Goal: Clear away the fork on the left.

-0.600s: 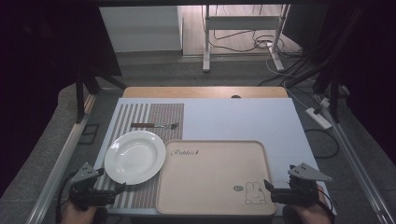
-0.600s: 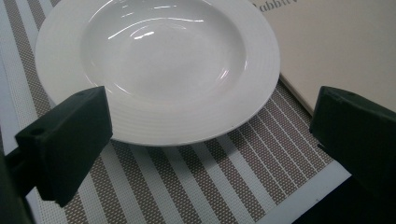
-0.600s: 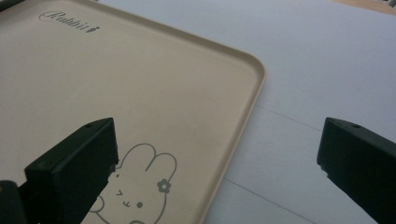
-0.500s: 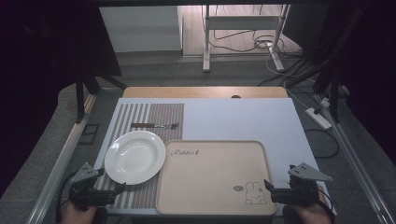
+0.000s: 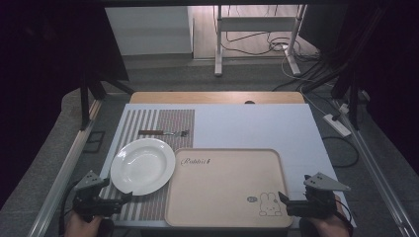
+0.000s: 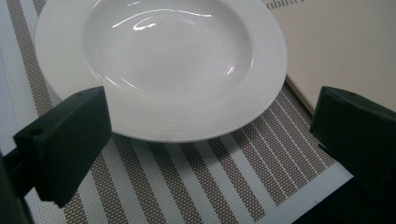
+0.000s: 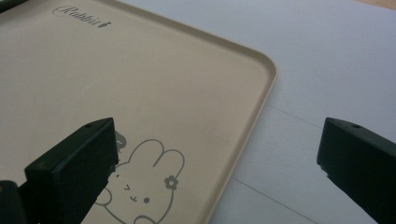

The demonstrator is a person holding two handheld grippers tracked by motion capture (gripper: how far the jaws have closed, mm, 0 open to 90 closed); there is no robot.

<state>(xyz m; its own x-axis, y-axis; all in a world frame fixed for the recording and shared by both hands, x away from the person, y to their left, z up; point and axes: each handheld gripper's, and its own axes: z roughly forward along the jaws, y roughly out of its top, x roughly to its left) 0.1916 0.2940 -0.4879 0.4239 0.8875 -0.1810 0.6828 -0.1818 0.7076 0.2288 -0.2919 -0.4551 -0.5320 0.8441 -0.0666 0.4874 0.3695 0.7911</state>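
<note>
Overhead, a fork (image 5: 164,133) beyond the plate (image 5: 142,166); both grippers (image 5: 106,201) (image 5: 284,202) wide apart, empty.

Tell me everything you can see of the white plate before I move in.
The white plate is round and glossy, ceramic by the look, with a deep well and fine rings on its wide rim. It sits upright and empty on the striped placemat, its right edge beside the beige tray; whether they touch I cannot tell. The left gripper, jaws open, points at its near rim without touching.
</note>
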